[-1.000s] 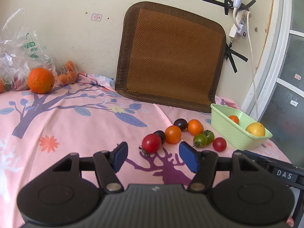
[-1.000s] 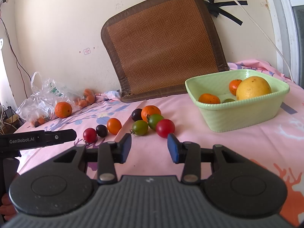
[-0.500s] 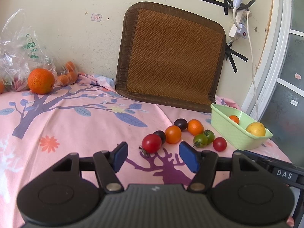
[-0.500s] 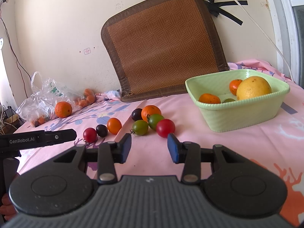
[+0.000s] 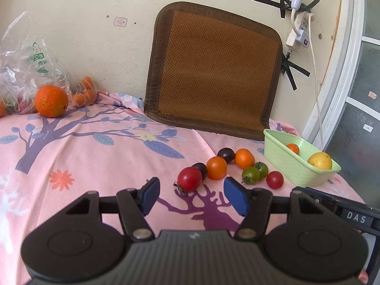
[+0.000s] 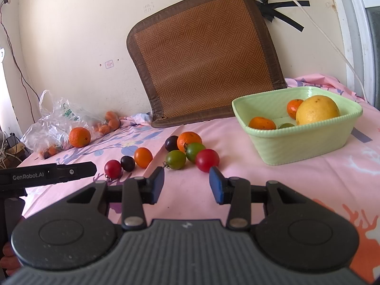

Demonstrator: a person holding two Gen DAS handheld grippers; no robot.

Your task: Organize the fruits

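Note:
Several small tomatoes and a mandarin lie in a cluster on the pink cloth. My left gripper [image 5: 190,198] is open and empty, just short of a red tomato [image 5: 189,178]. My right gripper [image 6: 186,185] is open and empty, just short of another red tomato [image 6: 207,159] and a green tomato [image 6: 176,159]. A green basket [image 6: 301,140] at the right holds a yellow fruit [image 6: 317,110], two mandarins and a small green fruit. The basket also shows in the left wrist view [image 5: 287,163].
A woven brown mat [image 5: 213,71] leans on the wall behind the fruit. A large orange [image 5: 51,101] and a plastic bag [image 5: 21,66] with more fruit sit at the far left. A white cable [image 5: 315,76] hangs by the window frame.

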